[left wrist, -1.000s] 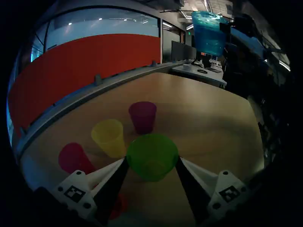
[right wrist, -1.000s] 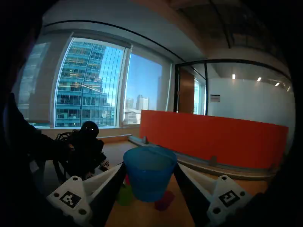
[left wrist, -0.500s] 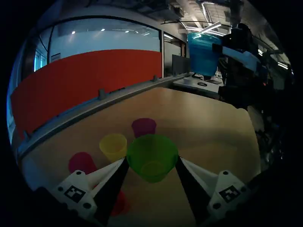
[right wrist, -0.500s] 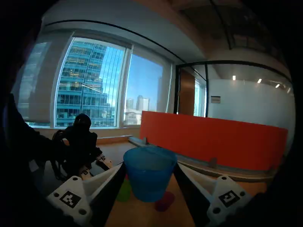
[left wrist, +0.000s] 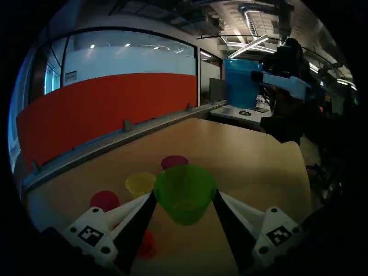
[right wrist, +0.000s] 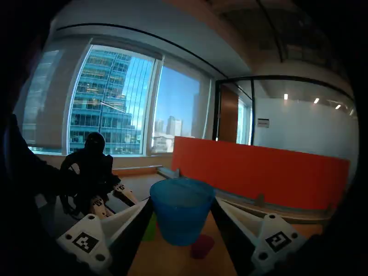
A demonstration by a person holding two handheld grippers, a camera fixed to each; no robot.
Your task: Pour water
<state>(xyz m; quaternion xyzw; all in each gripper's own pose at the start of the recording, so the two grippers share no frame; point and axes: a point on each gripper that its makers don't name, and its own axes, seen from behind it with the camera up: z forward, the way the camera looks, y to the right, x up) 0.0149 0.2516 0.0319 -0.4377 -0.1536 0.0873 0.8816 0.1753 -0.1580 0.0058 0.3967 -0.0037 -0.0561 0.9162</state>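
My left gripper (left wrist: 184, 204) is shut on a green cup (left wrist: 185, 193), held upright above the wooden table (left wrist: 248, 156). In the left gripper view the blue cup (left wrist: 241, 83) hangs high at the upper right, gripped by the other gripper. In the right gripper view my right gripper (right wrist: 181, 216) is shut on that blue cup (right wrist: 181, 209), upright. The left gripper (right wrist: 103, 202) and the dark arm holding it appear at the left there, with a sliver of the green cup (right wrist: 149, 227) beside the blue one.
On the table below the green cup stand a purple cup (left wrist: 174, 162), a yellow cup (left wrist: 140, 183), a pink-red cup (left wrist: 105, 200) and an orange-red one (left wrist: 146, 244). An orange partition (left wrist: 106, 106) runs along the table's far edge. Large windows (right wrist: 110, 110) lie beyond.
The left gripper has risen with the green cup, so the table cups look smaller and lower. The blue cup has come down in the left gripper view. The right gripper's own view barely changed.
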